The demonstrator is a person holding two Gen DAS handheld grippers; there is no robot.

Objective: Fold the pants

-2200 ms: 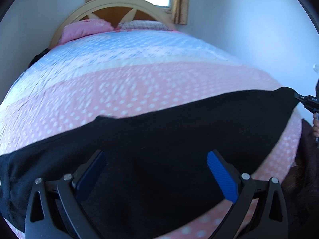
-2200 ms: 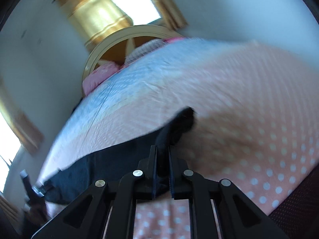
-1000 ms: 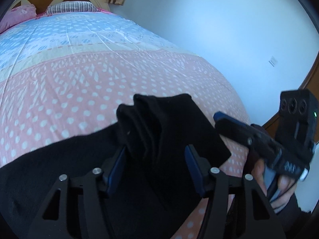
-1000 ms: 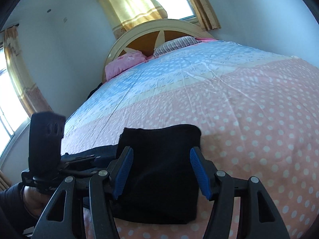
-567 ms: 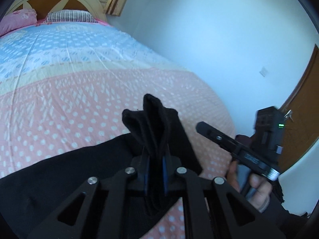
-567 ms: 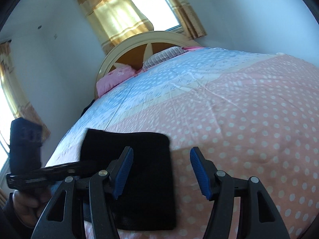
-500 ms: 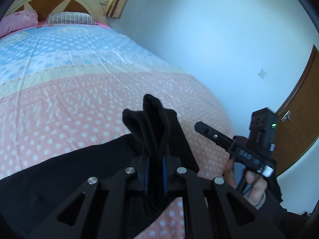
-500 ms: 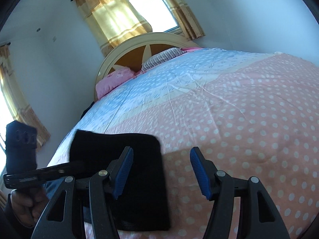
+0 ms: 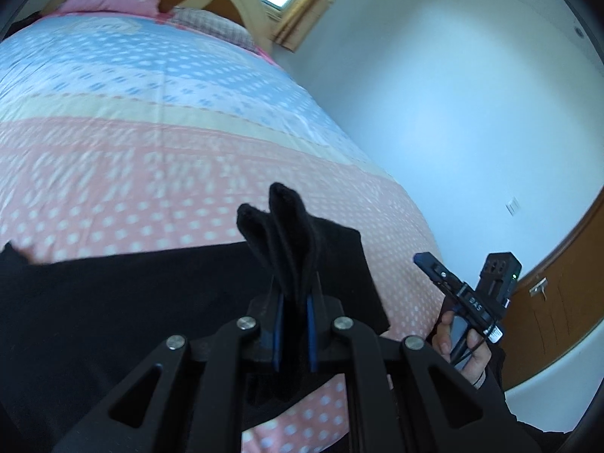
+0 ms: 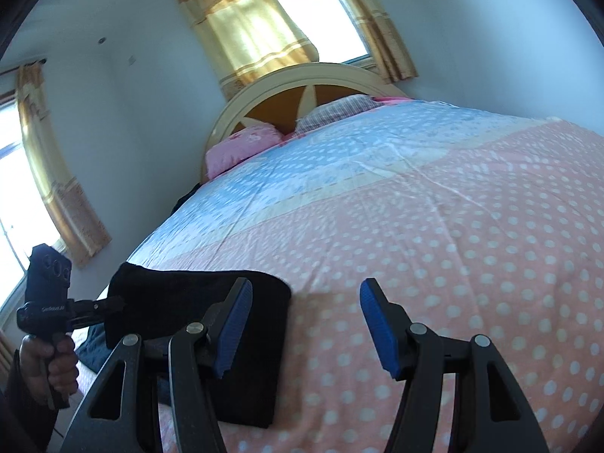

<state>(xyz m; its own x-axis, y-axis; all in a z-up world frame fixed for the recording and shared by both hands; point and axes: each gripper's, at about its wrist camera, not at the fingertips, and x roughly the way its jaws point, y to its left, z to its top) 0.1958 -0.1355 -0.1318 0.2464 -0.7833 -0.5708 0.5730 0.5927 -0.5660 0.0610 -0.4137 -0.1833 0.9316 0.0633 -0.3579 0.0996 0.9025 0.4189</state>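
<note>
Black pants (image 9: 124, 302) lie across the near end of a bed with a pink dotted cover (image 9: 132, 188). My left gripper (image 9: 293, 302) is shut on a bunched fold of the pants, which sticks up between its blue pads. The same gripper (image 10: 109, 304) shows in the right wrist view at the far left, pinching the raised edge of the folded pants (image 10: 211, 324). My right gripper (image 10: 304, 326) is open over the cover, with the pants beside its left finger and nothing between its pads. It shows at the right (image 9: 434, 268) in the left wrist view, held by a hand (image 9: 468, 355).
A pink pillow (image 10: 241, 147) and a checked pillow (image 10: 339, 111) lie by the arched headboard (image 10: 287, 87). Curtained windows (image 10: 264, 22) are behind it. A white wall (image 9: 434, 113) and a wooden door (image 9: 558, 302) stand to the right of the bed.
My left gripper closed on the bunched pants and has lifted them toward the left. My right gripper let go of the pants, opened and drew off to the right.
</note>
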